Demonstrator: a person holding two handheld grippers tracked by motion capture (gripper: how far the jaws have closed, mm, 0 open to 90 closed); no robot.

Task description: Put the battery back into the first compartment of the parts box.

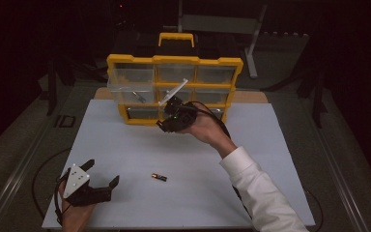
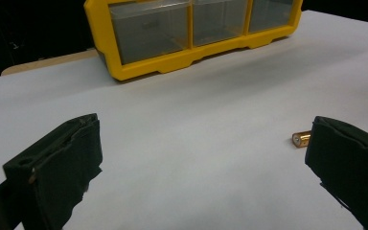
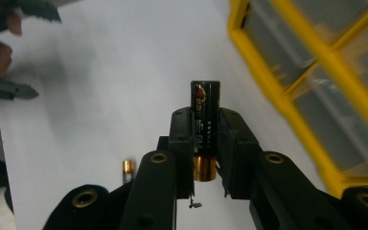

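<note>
My right gripper (image 3: 205, 125) is shut on a black and gold battery (image 3: 205, 103) that stands upright between its jaws. In the high view the right gripper (image 1: 173, 104) hangs in the air just in front of the yellow organizer (image 1: 174, 60) with clear drawers. A second battery (image 1: 159, 177) lies on the white table top, seen again as a gold end (image 3: 128, 167) below the held one. My left gripper (image 1: 103, 171) rests at the table's near left corner, open, with nothing between its jaws (image 2: 203, 122). The loose battery (image 2: 301, 139) lies just beyond its right jaw.
One clear drawer (image 1: 125, 87) sticks out of the organizer's left side with a small item (image 1: 137, 95) in it. A tilted clear panel (image 1: 174, 91) juts out near the middle. The white sheet (image 1: 125, 145) covers the table; dark floor and stands surround it.
</note>
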